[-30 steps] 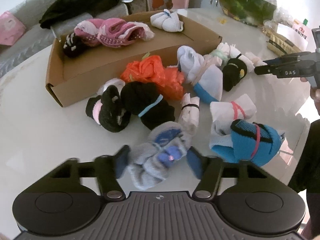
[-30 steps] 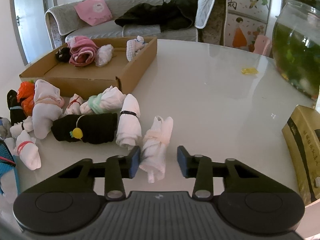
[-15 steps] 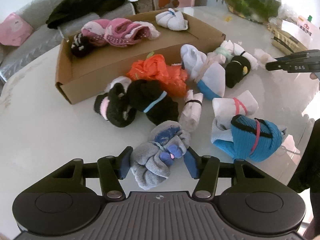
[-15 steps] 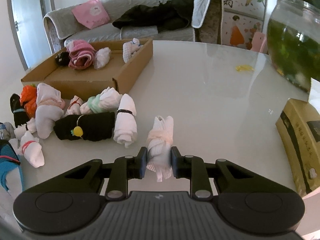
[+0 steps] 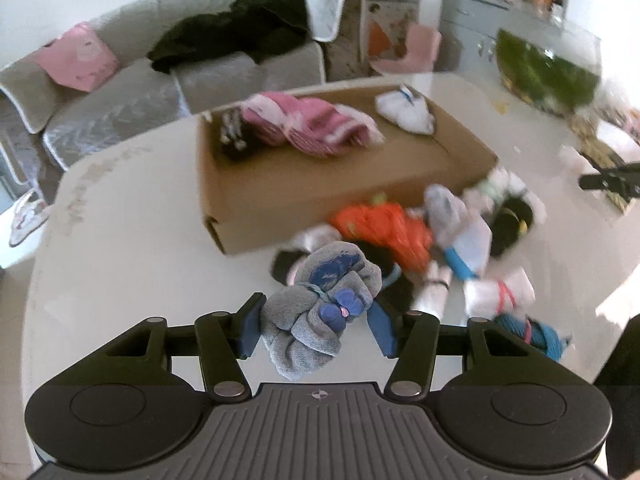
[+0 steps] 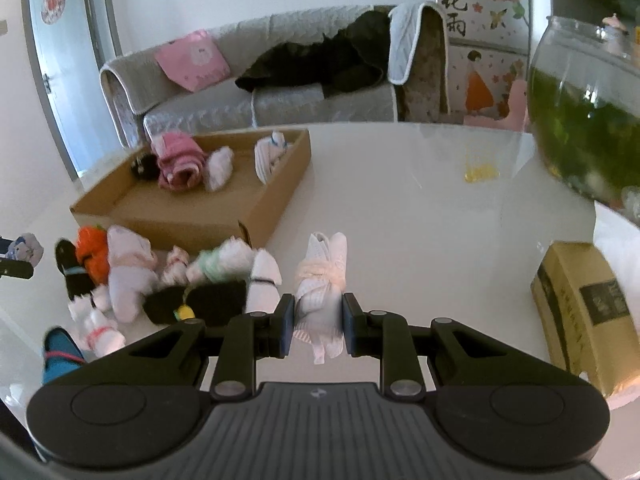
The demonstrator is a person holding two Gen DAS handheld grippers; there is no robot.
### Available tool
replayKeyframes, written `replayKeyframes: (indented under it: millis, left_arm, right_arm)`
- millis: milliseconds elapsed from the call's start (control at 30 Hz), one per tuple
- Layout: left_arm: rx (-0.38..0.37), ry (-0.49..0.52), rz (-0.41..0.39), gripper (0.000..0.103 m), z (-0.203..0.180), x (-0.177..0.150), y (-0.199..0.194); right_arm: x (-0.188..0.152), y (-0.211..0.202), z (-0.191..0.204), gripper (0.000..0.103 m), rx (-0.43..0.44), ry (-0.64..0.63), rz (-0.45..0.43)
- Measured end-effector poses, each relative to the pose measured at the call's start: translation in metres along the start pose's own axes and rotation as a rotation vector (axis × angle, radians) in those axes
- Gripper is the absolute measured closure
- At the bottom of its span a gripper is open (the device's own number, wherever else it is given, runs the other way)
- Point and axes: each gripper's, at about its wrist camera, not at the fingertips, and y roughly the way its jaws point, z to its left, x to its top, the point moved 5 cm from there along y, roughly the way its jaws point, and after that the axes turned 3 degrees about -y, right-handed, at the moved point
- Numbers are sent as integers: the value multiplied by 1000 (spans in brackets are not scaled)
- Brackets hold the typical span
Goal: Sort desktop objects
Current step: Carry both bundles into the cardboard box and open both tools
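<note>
My left gripper (image 5: 314, 326) is shut on a grey sock bundle (image 5: 320, 308) with a blue bow and holds it above the table, short of the cardboard box (image 5: 280, 196). My right gripper (image 6: 318, 326) is shut on a white sock roll (image 6: 322, 280) tied with a cream band, lifted off the table. The box (image 6: 200, 220) holds a pink bundle (image 5: 312, 124), a black one and white ones. Several sock bundles lie in front of it: orange (image 5: 384, 224), black (image 6: 200, 300), white and blue ones.
A glass fishbowl (image 6: 584, 120) stands at the table's right. A tan carton (image 6: 584, 312) lies near the right edge. A sofa (image 6: 260, 92) with a pink cushion is beyond the table. The right gripper's tip shows at the right of the left wrist view (image 5: 608, 182).
My left gripper has closed on the grey bundle and raised it toward the box. My right gripper has closed on the white roll and lifted it.
</note>
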Motion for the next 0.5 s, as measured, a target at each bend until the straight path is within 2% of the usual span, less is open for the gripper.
replayKeyframes:
  millis: [500]
  left_arm:
    - [47, -168, -86, 42, 37, 83, -10]
  right_arm:
    - [68, 3, 33, 81, 158, 18, -92]
